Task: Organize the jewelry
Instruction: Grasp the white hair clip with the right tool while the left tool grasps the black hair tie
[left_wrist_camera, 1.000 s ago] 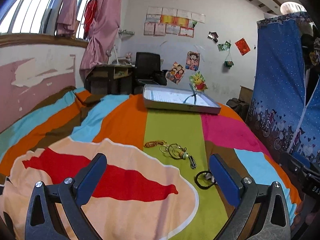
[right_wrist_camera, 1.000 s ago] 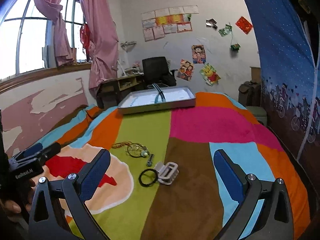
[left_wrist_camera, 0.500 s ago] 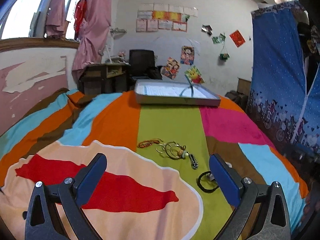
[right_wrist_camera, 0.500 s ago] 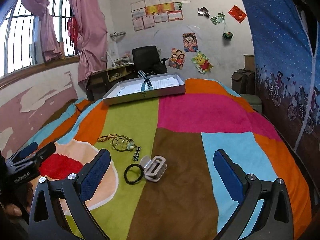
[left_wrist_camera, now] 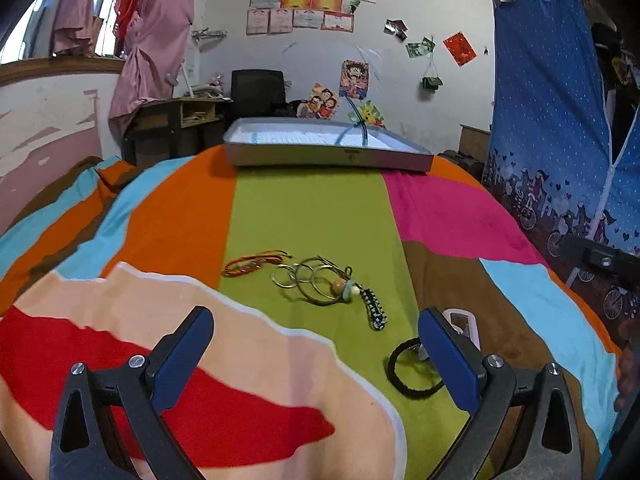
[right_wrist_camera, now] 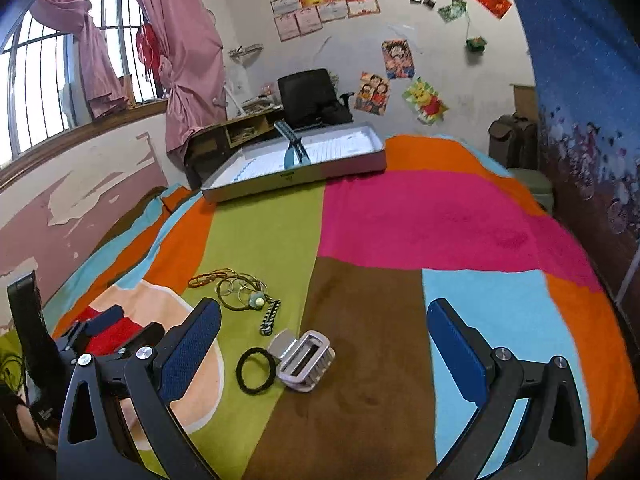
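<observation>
Jewelry lies on a striped bedspread: an orange cord bracelet [left_wrist_camera: 256,263] [right_wrist_camera: 209,277], a bunch of metal bangles with a bead [left_wrist_camera: 316,283] [right_wrist_camera: 240,294], a black-and-white beaded strap [left_wrist_camera: 374,308] [right_wrist_camera: 270,316], a black hair tie [left_wrist_camera: 412,368] [right_wrist_camera: 256,370] and a white hair claw [right_wrist_camera: 306,360] [left_wrist_camera: 460,320]. A grey tray [left_wrist_camera: 328,156] [right_wrist_camera: 296,178] holding a teal band sits at the far end. My left gripper [left_wrist_camera: 316,344] is open and empty, short of the bangles. My right gripper [right_wrist_camera: 324,340] is open and empty, just before the claw.
The left gripper's body [right_wrist_camera: 80,332] shows at the right wrist view's left edge. A blue curtain [left_wrist_camera: 560,120] hangs along the bed's right side. A desk and black chair [right_wrist_camera: 308,96] stand behind the tray. A pink wall and window are at left.
Both grippers have moved forward and lower toward the jewelry, which now looks closer and larger. Both stay open and nothing on the bed has moved.
</observation>
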The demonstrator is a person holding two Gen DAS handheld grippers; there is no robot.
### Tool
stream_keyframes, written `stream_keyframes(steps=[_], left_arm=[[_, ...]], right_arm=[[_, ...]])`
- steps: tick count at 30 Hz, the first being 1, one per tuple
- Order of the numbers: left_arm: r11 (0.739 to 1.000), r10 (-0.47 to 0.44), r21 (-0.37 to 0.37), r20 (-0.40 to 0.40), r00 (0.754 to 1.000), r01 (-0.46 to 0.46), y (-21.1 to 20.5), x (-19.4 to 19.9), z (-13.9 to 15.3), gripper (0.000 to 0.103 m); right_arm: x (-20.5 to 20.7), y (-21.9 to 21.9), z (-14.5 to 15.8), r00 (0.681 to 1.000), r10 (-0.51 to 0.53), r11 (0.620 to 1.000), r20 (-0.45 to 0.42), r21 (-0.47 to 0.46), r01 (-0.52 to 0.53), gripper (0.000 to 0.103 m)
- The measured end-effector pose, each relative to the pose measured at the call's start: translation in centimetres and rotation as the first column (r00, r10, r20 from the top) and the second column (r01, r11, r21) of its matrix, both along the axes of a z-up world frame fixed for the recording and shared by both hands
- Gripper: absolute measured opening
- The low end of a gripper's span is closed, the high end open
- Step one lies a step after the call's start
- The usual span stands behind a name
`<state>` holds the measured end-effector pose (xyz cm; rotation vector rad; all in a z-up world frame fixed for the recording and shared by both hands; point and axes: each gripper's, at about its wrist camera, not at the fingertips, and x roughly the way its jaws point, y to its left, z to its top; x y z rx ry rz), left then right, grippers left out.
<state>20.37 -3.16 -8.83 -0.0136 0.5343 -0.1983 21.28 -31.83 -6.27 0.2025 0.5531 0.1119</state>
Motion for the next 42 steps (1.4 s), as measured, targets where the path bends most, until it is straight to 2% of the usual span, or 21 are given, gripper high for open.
stream_keyframes(steps=[3, 7, 8, 12, 14, 17, 19, 21, 26, 28, 30, 33, 38, 42], left_arm=[[1.0, -0.024, -0.016, -0.016, 1.0, 0.023, -0.6, 0.8, -1.1, 0.103], [0.997, -0.063, -0.056, -0.039, 0.997, 0.061, -0.9, 1.4, -2.2, 0.101], [0.995, -0.074, -0.067, -0.046, 0.996, 0.071, -0.9, 1.7, -2.3, 0.098], [0.988, -0.127, -0.1, -0.086, 0.988, 0.118, -0.9, 2.5, -3.0, 0.086], [0.983, -0.16, -0.113, -0.108, 0.981, 0.148, -1.1, 2.8, -3.4, 0.08], [0.975, -0.199, -0.128, -0.133, 0.971, 0.182, -1.4, 3.1, -3.9, 0.071], [0.968, -0.229, -0.142, -0.156, 0.961, 0.207, -1.7, 3.4, -4.3, 0.064], [0.957, -0.267, -0.162, -0.187, 0.945, 0.239, -2.1, 3.8, -4.7, 0.05], [0.941, -0.322, -0.187, -0.234, 0.917, 0.283, -2.8, 4.3, -5.6, 0.037], [0.94, -0.327, -0.186, -0.247, 0.912, 0.287, -3.1, 4.3, -5.9, 0.034], [0.939, -0.332, -0.184, -0.264, 0.906, 0.29, -3.3, 4.4, -6.2, 0.028], [0.936, -0.342, -0.186, -0.282, 0.896, 0.299, -3.5, 4.5, -6.5, 0.022], [0.924, -0.374, -0.209, -0.33, 0.867, 0.32, -3.9, 4.7, -7.0, 0.021], [0.921, -0.38, -0.226, -0.338, 0.861, 0.317, -3.7, 5.0, -7.2, 0.019]], right_arm=[[2.0, 0.0, -1.7, 0.999, 0.007, 1.0, -0.034, 0.006, -0.007, 0.097], [4.0, 0.0, -4.8, 0.991, 0.024, 0.997, -0.132, 0.071, -0.015, 0.074], [4.3, 0.1, -5.3, 0.99, 0.027, 0.997, -0.141, 0.074, -0.016, 0.068], [5.4, 0.7, -6.8, 0.985, 0.051, 0.995, -0.166, 0.096, -0.035, 0.059], [5.8, 1.2, -7.4, 0.982, 0.064, 0.995, -0.176, 0.09, -0.048, 0.049], [6.3, 1.9, -8.3, 0.975, 0.082, 0.994, -0.206, 0.081, -0.067, 0.04], [6.5, 2.3, -8.9, 0.969, 0.093, 0.993, -0.231, 0.089, -0.074, 0.037], [6.8, 2.7, -9.6, 0.961, 0.105, 0.991, -0.254, 0.103, -0.081, 0.037], [7.3, 3.2, -10.4, 0.952, 0.124, 0.988, -0.279, 0.125, -0.091, 0.036], [7.5, 3.5, -10.7, 0.948, 0.129, 0.988, -0.291, 0.122, -0.097, 0.028], [7.7, 3.8, -10.9, 0.944, 0.13, 0.988, -0.304, 0.118, -0.098, 0.024], [7.9, 4.1, -11.4, 0.935, 0.137, 0.987, -0.327, 0.124, -0.101, 0.022], [8.0, 4.5, -11.7, 0.924, 0.146, 0.986, -0.353, 0.127, -0.108, 0.022], [7.9, 4.1, -11.7, 0.925, 0.135, 0.988, -0.356, 0.122, -0.097, 0.022]])
